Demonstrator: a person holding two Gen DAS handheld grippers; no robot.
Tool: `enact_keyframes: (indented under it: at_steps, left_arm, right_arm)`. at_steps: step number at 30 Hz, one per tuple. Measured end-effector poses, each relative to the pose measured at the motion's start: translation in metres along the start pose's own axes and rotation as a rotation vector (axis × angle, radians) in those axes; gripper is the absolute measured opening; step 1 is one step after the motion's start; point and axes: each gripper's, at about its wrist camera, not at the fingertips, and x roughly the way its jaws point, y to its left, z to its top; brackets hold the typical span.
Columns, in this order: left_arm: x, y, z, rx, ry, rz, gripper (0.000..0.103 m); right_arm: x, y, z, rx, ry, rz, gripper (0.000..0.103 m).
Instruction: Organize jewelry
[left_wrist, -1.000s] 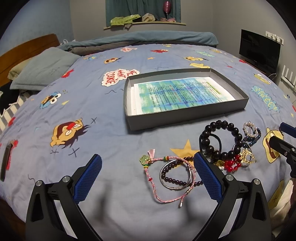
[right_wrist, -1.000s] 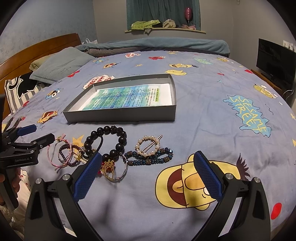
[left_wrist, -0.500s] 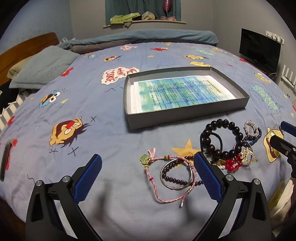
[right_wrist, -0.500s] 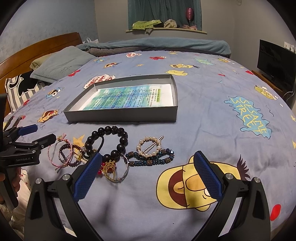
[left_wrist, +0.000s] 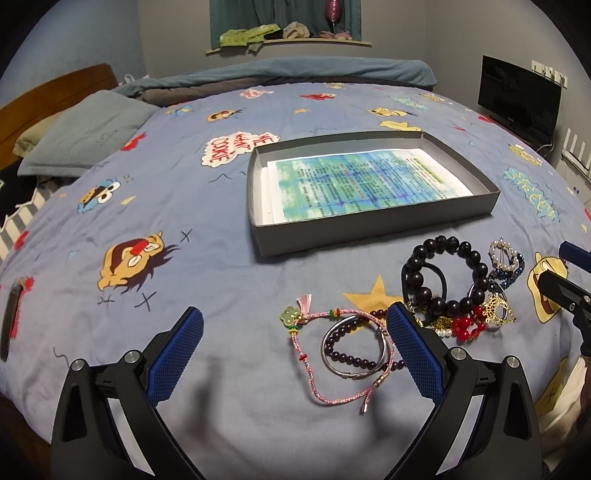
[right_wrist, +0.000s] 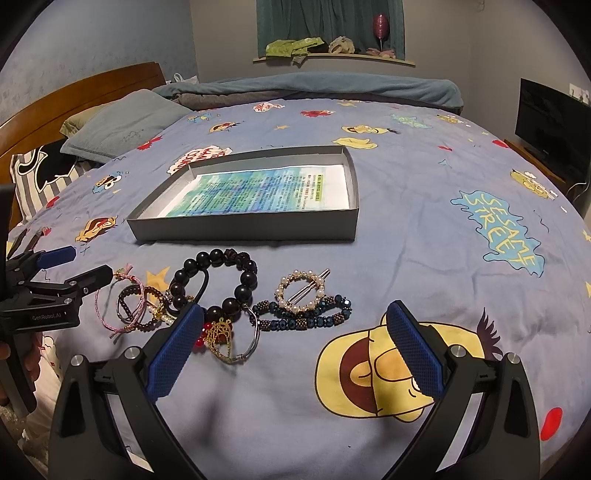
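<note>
Both hand-held grippers, left (left_wrist: 293, 349) and right (right_wrist: 293, 349), remain open and empty, edging slightly nearer the jewelry pile (right_wrist: 221, 299) ahead; tray (right_wrist: 243, 223) beyond unfilled.

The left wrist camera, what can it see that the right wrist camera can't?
Only the left wrist view shows the green clover charm on the pink cord bracelet clearly. Only the right wrist view shows the whole yellow-capped cartoon face and the full "Sesame Street" print. Both show the grey shallow box, the black bead bracelet and the round pearl hair clip.
</note>
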Motion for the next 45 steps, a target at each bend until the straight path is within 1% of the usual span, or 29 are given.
enact_keyframes:
  at_steps: [10,14,17,20,24,28,33,34,35,37,39,41,42,43,45]
  left_arm:
    - [0.002,0.001,-0.001,0.003,0.001,-0.002,0.098]
    - [0.002,0.002,-0.005,0.028,-0.001,-0.013,0.098]
    - [0.002,0.007,-0.009,0.021,-0.002,-0.039,0.098]
    - [0.003,0.010,-0.013,0.028,0.000,-0.033,0.098]
    - [0.005,0.013,-0.017,0.035,0.006,-0.015,0.098]
    - [0.008,0.023,-0.022,0.017,0.019,-0.027,0.096]
    - [0.004,0.021,-0.025,0.046,0.005,-0.062,0.094]
    - [0.003,0.020,-0.025,0.048,0.005,-0.072,0.087]
    - [0.003,0.020,-0.026,0.054,0.009,-0.084,0.077]
    - [0.004,0.018,-0.028,0.066,0.025,-0.105,0.068]
    - [0.003,0.018,-0.029,0.069,0.026,-0.118,0.064]
    - [-0.001,0.017,-0.030,0.077,0.015,-0.128,0.059]
    - [-0.002,0.016,-0.029,0.082,0.015,-0.132,0.057]
    - [-0.002,0.015,-0.030,0.089,0.017,-0.138,0.054]
    - [-0.002,0.014,-0.030,0.094,0.022,-0.148,0.050]
  right_arm:
    - [0.002,-0.001,-0.001,0.004,0.005,0.002,0.098]
    - [0.004,-0.002,-0.002,0.001,0.010,-0.003,0.098]
    - [0.004,-0.002,-0.004,0.004,0.014,-0.003,0.098]
    - [0.004,-0.002,-0.005,0.004,0.015,0.000,0.098]
    - [0.005,0.001,-0.008,-0.005,0.026,0.030,0.098]
    - [0.008,0.004,-0.013,-0.015,0.038,0.060,0.098]
    - [0.009,0.009,-0.017,-0.038,0.045,0.081,0.098]
    - [0.008,0.011,-0.018,-0.042,0.042,0.085,0.098]
    - [0.008,0.012,-0.019,-0.045,0.041,0.089,0.098]
    - [0.008,0.014,-0.021,-0.050,0.042,0.100,0.097]
    - [0.008,0.016,-0.022,-0.053,0.045,0.113,0.090]
    - [0.008,0.019,-0.023,-0.062,0.050,0.127,0.087]
    - [0.008,0.021,-0.024,-0.071,0.051,0.134,0.081]
    - [0.009,0.024,-0.024,-0.079,0.054,0.139,0.077]
    - [0.010,0.028,-0.025,-0.086,0.064,0.154,0.066]
